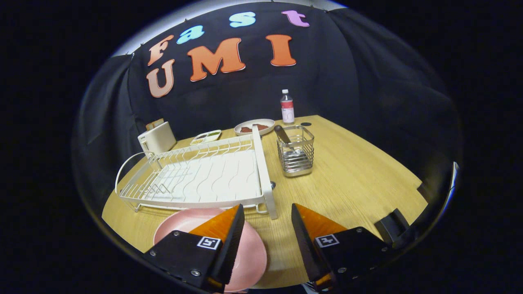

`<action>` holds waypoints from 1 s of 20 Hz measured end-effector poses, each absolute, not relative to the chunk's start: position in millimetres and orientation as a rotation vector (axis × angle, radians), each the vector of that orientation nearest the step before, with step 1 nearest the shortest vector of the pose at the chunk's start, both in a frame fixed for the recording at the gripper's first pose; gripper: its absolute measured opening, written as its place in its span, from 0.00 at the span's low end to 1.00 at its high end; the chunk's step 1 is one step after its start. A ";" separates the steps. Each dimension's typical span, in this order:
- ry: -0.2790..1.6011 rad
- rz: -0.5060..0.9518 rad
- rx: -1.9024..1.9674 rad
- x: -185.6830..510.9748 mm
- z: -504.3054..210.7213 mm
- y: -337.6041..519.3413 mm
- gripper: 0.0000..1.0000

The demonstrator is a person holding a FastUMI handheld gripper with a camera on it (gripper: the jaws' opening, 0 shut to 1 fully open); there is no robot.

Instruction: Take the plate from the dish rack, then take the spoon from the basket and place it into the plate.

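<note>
Plate (184, 222): pink, flat on the table (351, 183), partly under one finger, just before the dish rack (200, 175).
Spoon (282, 136): upright in the wire basket (295, 155), beyond the fingers.
Gripper (267, 232): fingers spread wide, holding nothing.

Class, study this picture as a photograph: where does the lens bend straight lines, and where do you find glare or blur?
In the gripper view, fisheye distortion bows the light wooden table edge and splays the white wire dish rack; soft glare lies on the round pink plate and shiny metal wire basket; the open gripper, nearest the lens, looks oversized; the small clear plastic bottle beyond is slightly soft.
</note>
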State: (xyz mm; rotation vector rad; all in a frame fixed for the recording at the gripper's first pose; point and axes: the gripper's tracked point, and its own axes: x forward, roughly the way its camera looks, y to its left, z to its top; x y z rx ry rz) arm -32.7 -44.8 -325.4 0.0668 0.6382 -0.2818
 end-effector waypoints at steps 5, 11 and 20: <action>0.480 -0.357 -0.042 -9.2 -292.5 -75.7 0.70; 0.487 -0.368 -0.073 20.2 -293.1 -89.4 0.70; 0.520 -0.376 -0.210 67.8 -316.2 -121.9 0.68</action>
